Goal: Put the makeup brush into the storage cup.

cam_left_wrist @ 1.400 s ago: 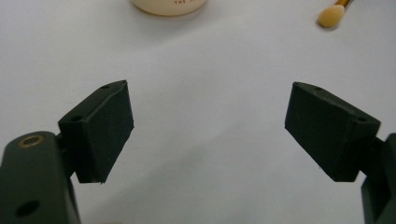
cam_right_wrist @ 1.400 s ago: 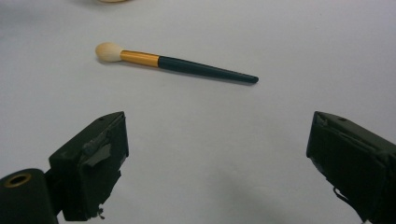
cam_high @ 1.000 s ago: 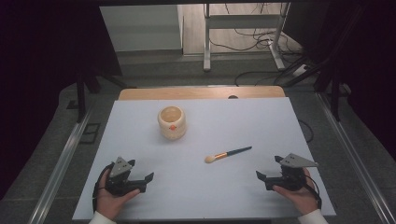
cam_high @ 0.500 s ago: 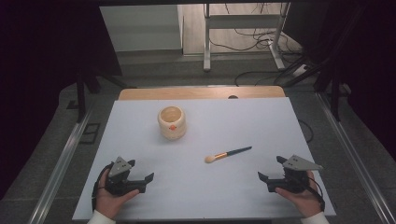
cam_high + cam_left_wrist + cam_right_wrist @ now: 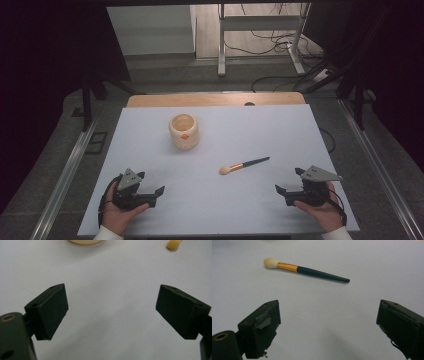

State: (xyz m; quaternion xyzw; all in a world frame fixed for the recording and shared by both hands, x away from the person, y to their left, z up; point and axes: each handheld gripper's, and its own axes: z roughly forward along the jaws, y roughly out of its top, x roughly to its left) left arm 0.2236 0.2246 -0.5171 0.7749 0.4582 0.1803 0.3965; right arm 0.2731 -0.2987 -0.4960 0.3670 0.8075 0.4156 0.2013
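While you look down from the high view, your left gripper [image 5: 150, 192] rests on the white table [image 5: 260, 135] near its front left corner, and your right gripper [image 5: 286, 192] rests near the front right corner; both are spread wide with nothing between the jaws. A makeup brush [image 5: 243, 165] lies flat on the table between them, nearer your right gripper but well apart from it, its pale tip pointing toward your left. A cream cup [image 5: 183, 131] stands upright farther back, left of the brush. From the left gripper view, your jaws stand released over bare table, with the cup's base [image 5: 85, 241] and the brush tip [image 5: 173, 244] at the top edge. From the right gripper view, your jaws gape empty, and the brush [image 5: 305, 270] lies ahead of them, untouched.
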